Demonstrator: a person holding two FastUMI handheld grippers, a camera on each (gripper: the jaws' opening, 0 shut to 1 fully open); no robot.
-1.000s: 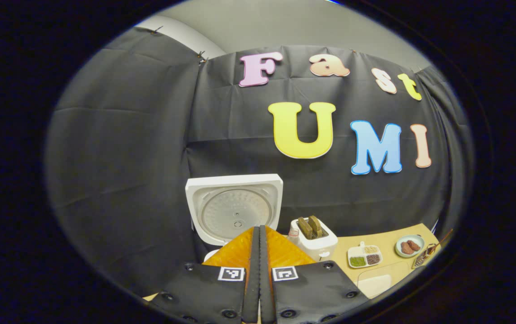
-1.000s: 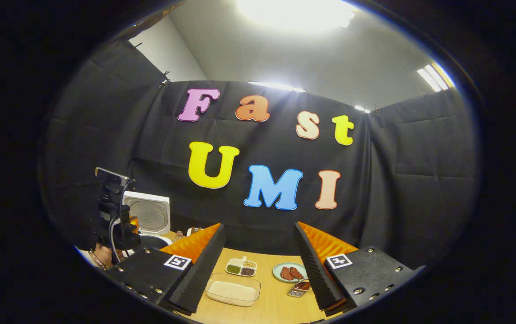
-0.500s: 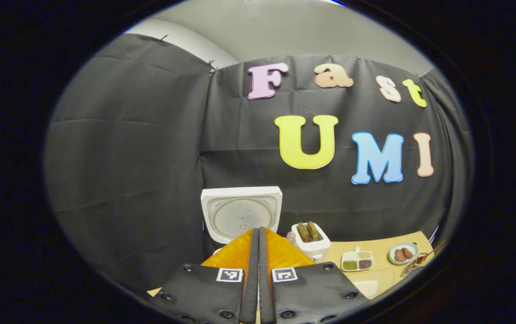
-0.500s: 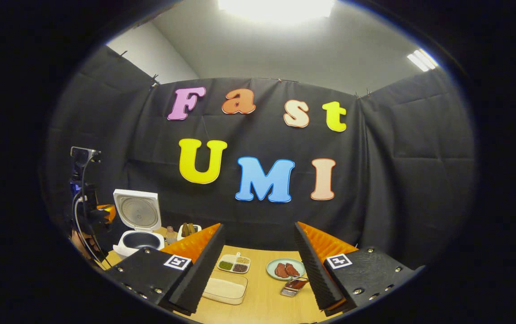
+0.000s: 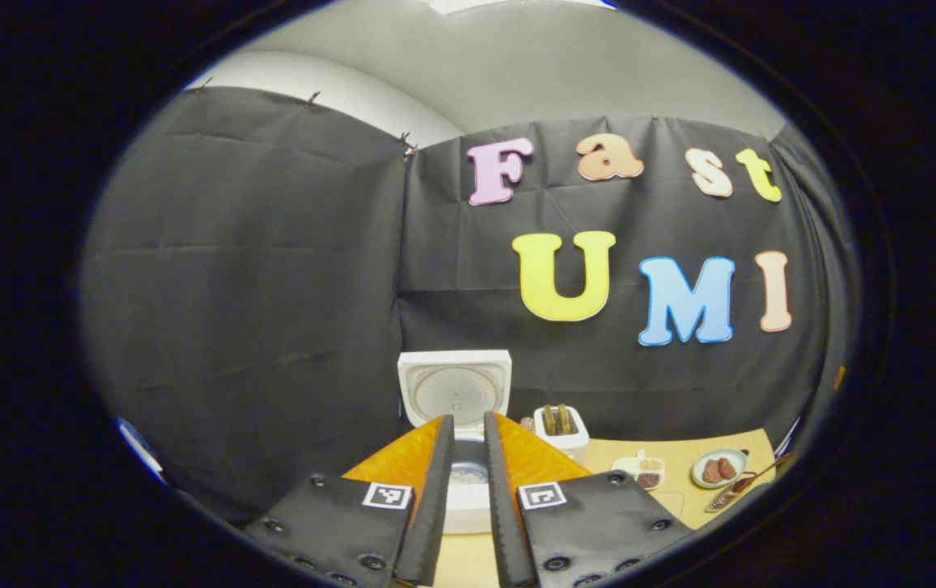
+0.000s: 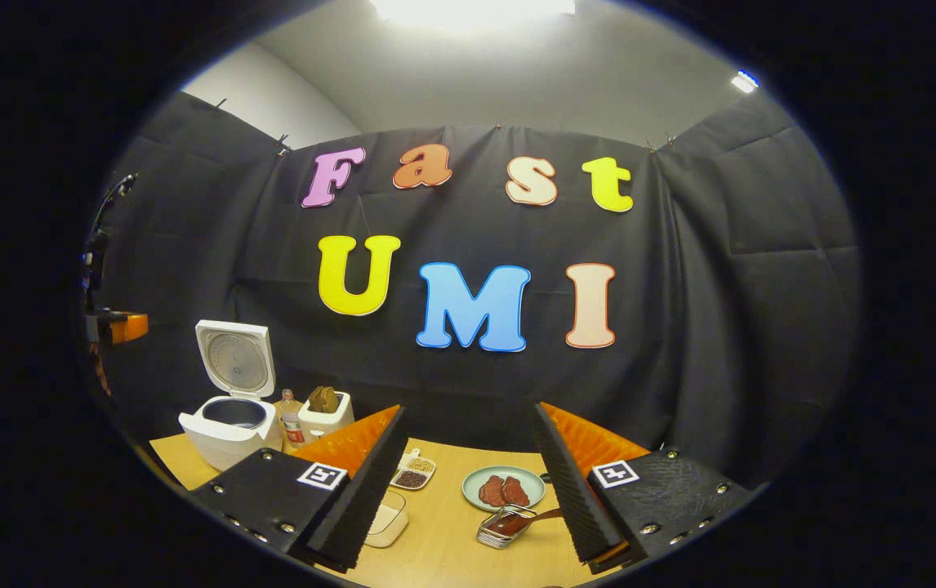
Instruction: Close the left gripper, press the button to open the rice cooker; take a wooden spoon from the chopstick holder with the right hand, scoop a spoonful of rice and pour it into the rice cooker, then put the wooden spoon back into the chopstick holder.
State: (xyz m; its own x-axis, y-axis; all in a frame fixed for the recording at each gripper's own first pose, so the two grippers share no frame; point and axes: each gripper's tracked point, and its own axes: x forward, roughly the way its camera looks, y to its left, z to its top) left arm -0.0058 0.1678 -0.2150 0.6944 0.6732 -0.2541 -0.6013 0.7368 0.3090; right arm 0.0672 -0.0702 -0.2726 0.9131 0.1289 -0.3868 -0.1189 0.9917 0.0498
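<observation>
L tongs (image 5: 465,457) narrowly apart, R tongs (image 6: 468,465) wide; both hold nothing.

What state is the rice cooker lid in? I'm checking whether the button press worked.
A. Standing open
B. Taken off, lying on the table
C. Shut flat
A: the rice cooker has its lid standing upright, leaving the pot open.

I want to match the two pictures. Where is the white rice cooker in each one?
Left gripper view: the rice cooker stands low in the middle, lid up, just beyond the left gripper.
Right gripper view: it stands low on the left, lid up.
Shared landmark: the white toaster stands right beside it in both.
</observation>
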